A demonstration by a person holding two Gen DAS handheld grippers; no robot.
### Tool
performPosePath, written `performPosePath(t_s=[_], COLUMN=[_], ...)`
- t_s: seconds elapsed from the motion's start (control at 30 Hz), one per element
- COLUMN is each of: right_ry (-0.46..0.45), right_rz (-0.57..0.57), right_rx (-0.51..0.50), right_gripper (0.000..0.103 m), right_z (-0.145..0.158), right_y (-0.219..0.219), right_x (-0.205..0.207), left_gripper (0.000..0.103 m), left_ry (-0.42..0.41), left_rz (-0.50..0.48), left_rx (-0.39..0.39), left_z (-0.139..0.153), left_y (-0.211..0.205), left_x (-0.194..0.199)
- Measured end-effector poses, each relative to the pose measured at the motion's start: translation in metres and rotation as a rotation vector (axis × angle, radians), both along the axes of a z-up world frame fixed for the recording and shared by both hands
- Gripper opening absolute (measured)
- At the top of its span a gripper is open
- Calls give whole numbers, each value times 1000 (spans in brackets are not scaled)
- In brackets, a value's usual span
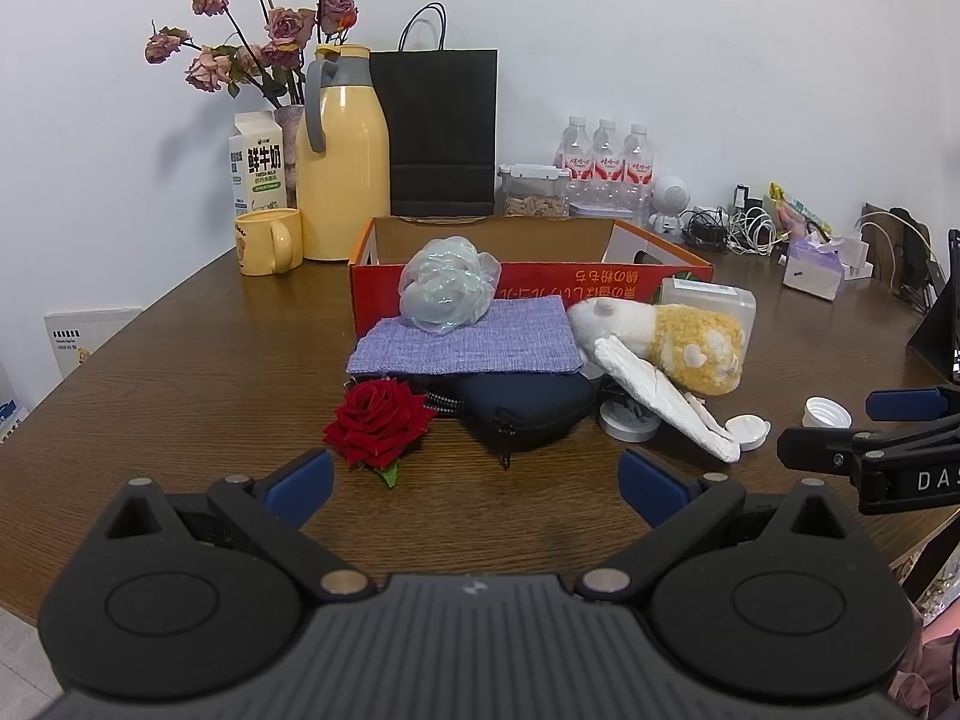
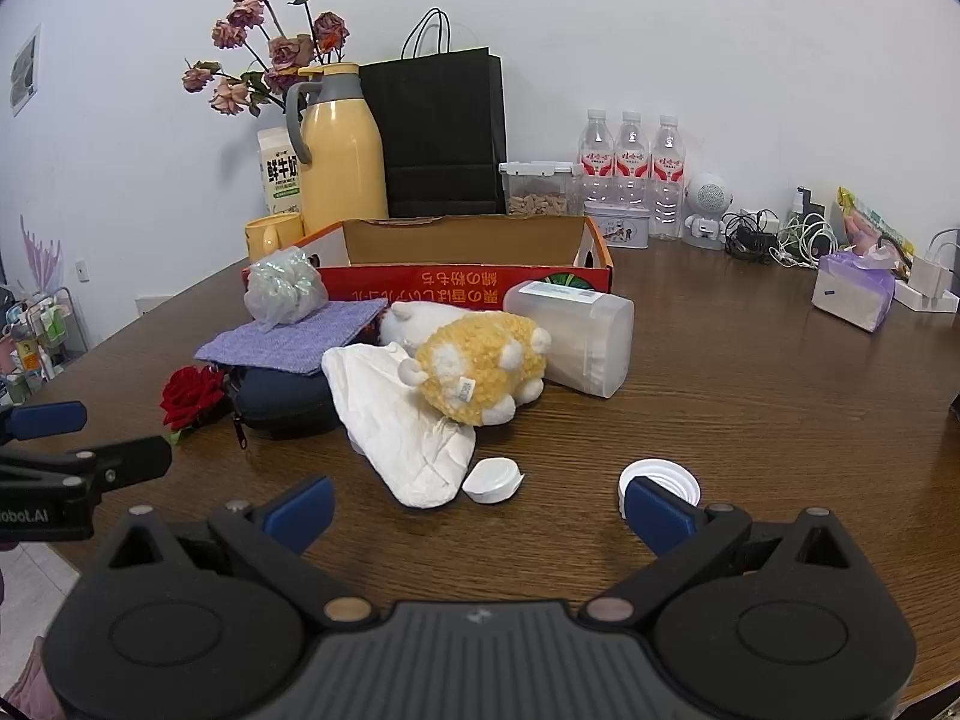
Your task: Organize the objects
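Note:
A pile lies before an open red cardboard box: a clear plastic puff on a purple cloth, a navy pouch, a red rose, a yellow and white plush toy, a white crumpled tissue, a clear plastic container, two white caps. My left gripper is open and empty, short of the rose. My right gripper is open and empty, near the caps.
Behind the box stand a yellow thermos, yellow mug, milk carton, vase of dried roses, black paper bag, snack container, three water bottles. Cables, chargers and a tissue pack lie at right.

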State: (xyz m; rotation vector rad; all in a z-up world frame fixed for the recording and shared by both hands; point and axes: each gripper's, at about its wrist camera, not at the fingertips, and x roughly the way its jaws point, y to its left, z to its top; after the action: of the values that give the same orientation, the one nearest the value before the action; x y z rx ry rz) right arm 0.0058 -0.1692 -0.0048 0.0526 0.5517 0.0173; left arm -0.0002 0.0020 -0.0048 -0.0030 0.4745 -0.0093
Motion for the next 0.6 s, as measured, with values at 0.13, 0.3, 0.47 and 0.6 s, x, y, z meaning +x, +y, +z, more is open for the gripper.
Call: performPosePath(t_s=[0.13,0.3,0.47,0.6], right_ry=[-1,-1,-1,-1], right_rz=[0,0,-1,0], right_rx=[0,0,0,-1], right_gripper=[103,103,103,103], right_z=[0,0,0,0], right_y=[0,0,0,1], right_x=[0,0,0,0], left_gripper=[103,103,103,103], left_ry=[0,-1,-2,-2], left_rz=[0,0,1,0], left_rx=[0,-1,-1,-1], left_z=[0,0,2,2], left_y=[0,0,0,0], left_x=[0,0,0,0])
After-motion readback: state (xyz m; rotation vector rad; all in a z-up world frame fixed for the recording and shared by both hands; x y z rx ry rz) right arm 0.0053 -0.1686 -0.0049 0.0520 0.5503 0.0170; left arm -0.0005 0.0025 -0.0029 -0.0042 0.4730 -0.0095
